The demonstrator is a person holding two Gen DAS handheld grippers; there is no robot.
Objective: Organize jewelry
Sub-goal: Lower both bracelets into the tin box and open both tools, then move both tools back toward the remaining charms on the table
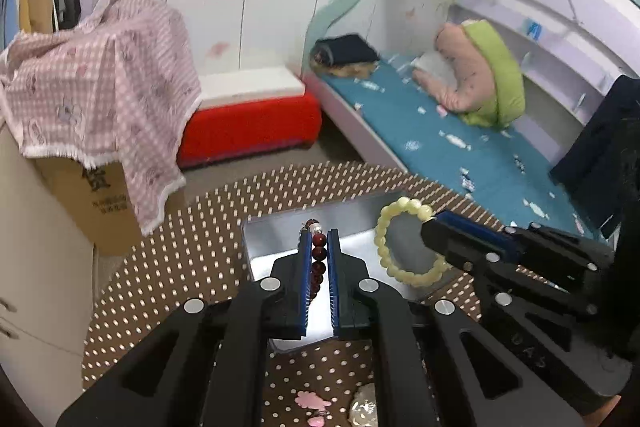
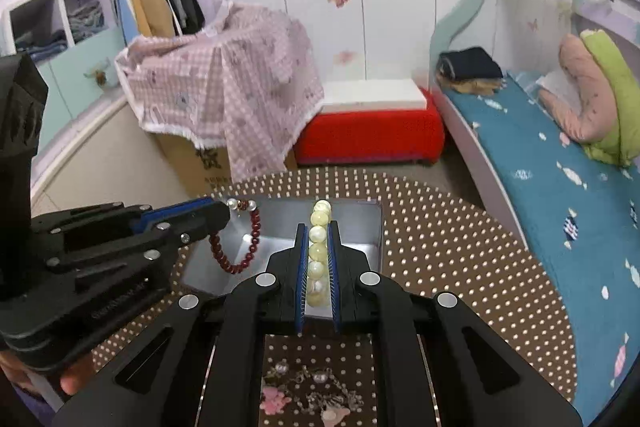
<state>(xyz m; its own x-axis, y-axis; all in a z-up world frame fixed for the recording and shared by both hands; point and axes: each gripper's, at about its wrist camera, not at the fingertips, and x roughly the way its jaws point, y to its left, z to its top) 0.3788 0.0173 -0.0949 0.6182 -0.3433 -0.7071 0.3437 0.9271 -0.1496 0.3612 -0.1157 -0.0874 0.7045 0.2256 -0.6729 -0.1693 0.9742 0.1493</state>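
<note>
- Left wrist view: dark red bead bracelet (image 1: 318,259) hangs pinched between the narrow-set fingers of the left gripper (image 1: 319,233), loop drooping over the silver tin (image 1: 276,235)
- Pale yellow bead bracelet (image 2: 318,251) is clamped likewise in the right gripper (image 2: 319,227), beads strung along the fingers' axis, above the tin's right half
- Both loops hang just over the tin, so I judge lowering comes next
- Polka-dot tablecloth (image 2: 440,247) lies beneath

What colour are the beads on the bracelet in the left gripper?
Dark red, with a couple of pale beads: the bracelet shows best in the right wrist view, held by the left gripper.
</note>
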